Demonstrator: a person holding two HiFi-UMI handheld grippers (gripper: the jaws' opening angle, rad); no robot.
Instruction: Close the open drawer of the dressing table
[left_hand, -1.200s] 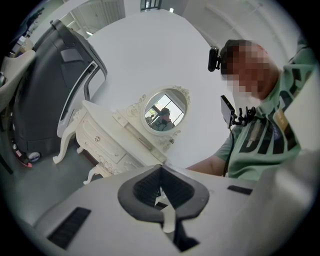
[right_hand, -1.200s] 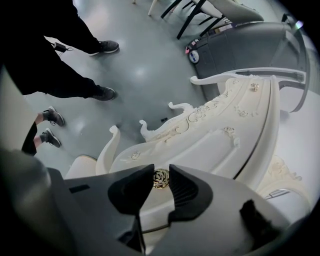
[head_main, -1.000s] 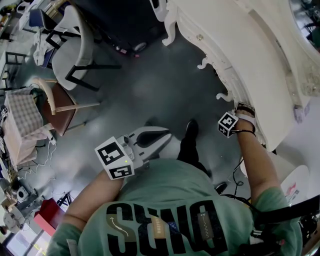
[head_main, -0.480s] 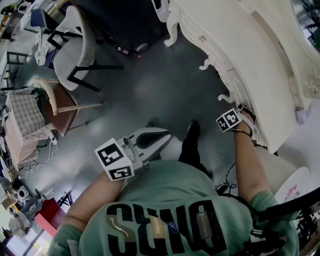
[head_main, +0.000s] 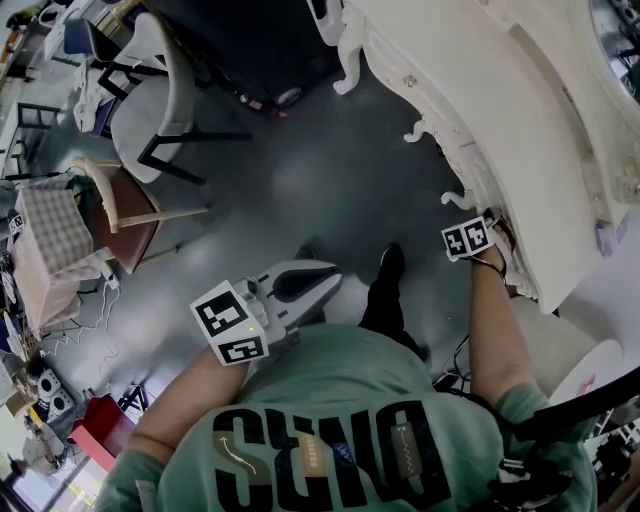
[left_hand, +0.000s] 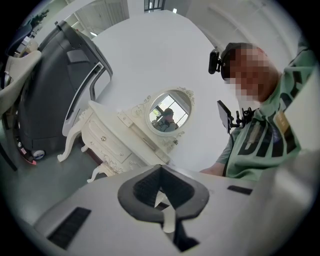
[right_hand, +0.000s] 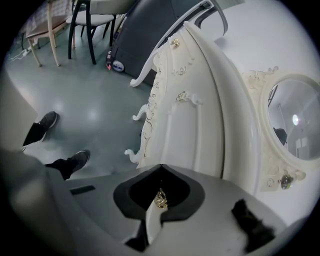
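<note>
At 7 o'clock in the head view our left claw (head_main: 325, 277) hangs pressed together and empty, well apart from the desk (head_main: 520, 120) filling 1 to 3 o'clock. At 3 o'clock our right claw (right_hand: 159, 195), its jaws just closing, pinches the gold drawer handle (right_hand: 160, 201) on the desk front

White chair (head_main: 140, 115) beside brown chair (head_main: 130, 225) (2 in all) on the grey floor (head_main: 320, 180).

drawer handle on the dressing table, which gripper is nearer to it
Right. The right gripper is shut on the gold drawer handle at the dressing table front. The left gripper hangs by the person's waist, well away from the table.
</note>
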